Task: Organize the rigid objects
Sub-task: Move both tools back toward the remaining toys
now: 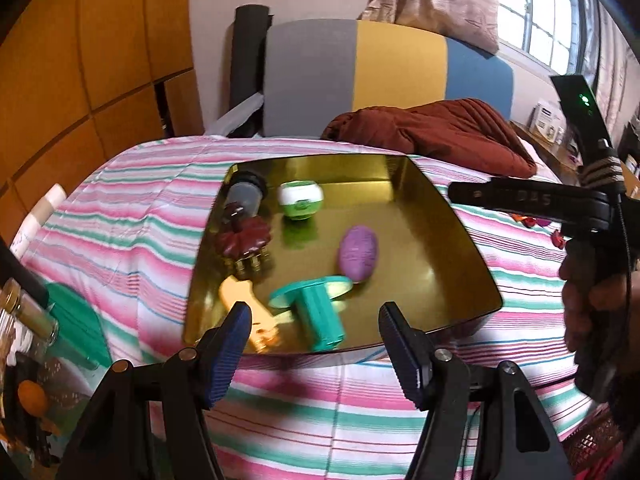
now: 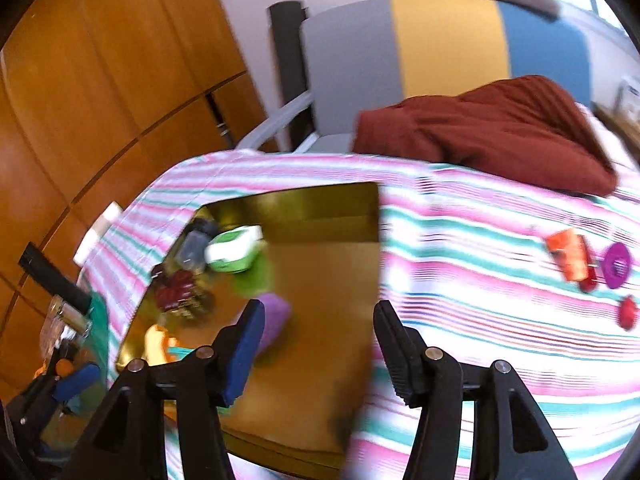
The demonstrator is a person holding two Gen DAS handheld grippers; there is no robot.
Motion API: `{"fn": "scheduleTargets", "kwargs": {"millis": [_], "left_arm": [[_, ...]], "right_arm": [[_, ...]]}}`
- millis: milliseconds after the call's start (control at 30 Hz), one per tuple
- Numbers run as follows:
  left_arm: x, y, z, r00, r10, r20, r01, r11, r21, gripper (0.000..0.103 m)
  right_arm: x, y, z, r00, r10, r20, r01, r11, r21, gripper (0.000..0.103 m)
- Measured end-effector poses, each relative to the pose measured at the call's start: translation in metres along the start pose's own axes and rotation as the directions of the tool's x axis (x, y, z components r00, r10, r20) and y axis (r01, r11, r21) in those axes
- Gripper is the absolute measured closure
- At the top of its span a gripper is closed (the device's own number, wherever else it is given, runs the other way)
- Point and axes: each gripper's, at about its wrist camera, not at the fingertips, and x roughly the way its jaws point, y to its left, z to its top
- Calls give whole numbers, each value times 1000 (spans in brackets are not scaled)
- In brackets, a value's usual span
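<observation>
With the right gripper (image 2: 316, 344) empty and its fingers apart above the gold tray (image 2: 320, 200), the loose orange piece (image 2: 570, 260) lies at the right edge of the right wrist view, nearer this hand than the likewise open, empty left gripper (image 1: 316, 344).

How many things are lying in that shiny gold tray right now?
6. On the tray: grey bottle far left, green-white pot beside it, dark red clip, purple egg mid-tray, teal spool and orange piece nearest. Smaller things may be hidden.
</observation>
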Motion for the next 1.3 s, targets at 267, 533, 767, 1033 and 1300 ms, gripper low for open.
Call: {"fn": "scheduleTargets", "kwargs": {"millis": [267, 533, 767, 1033, 1300], "left_arm": [[2, -40, 12, 998, -65, 5, 64, 996, 69, 36], [6, -92, 25, 992, -122, 7, 119, 978, 170, 36], [21, -142, 37, 984, -178, -25, 178, 955, 236, 36], [51, -192, 46, 952, -279, -128, 302, 926, 227, 36], [96, -239, 72, 921, -332, -202, 373, 901, 222, 36]], "right_arm": [[-47, -91, 0, 986, -155, 54, 149, 984, 98, 44], [-81, -200, -6, 935, -352, 44, 334, 916, 221, 43], [-89, -289, -39, 883, -467, -34, 434, 789, 434, 43], [-103, -319, -46, 891, -453, -39, 388, 714, 583, 43], [-103, -322, -49, 902, -430, -37, 360, 701, 615, 43]]}}
